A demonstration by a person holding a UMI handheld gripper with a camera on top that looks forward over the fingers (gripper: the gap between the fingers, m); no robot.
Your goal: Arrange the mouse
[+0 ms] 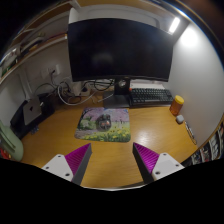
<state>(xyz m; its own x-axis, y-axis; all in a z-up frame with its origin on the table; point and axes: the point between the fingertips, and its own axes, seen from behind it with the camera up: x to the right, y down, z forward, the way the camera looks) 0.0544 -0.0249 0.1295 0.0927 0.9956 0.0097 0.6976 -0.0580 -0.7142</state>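
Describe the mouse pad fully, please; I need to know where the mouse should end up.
The mouse pad is a flat rectangle printed with what looks like an animal on green grass under a pale sky. It lies flat on the wooden desk, in front of the dark monitor and left of the keyboard. Nothing visibly rests on it. It sits beyond the tool, whose fingers are open and empty.

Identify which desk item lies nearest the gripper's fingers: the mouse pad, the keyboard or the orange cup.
The mouse pad, just ahead of the open fingers; keyboard and orange cup sit farther back.
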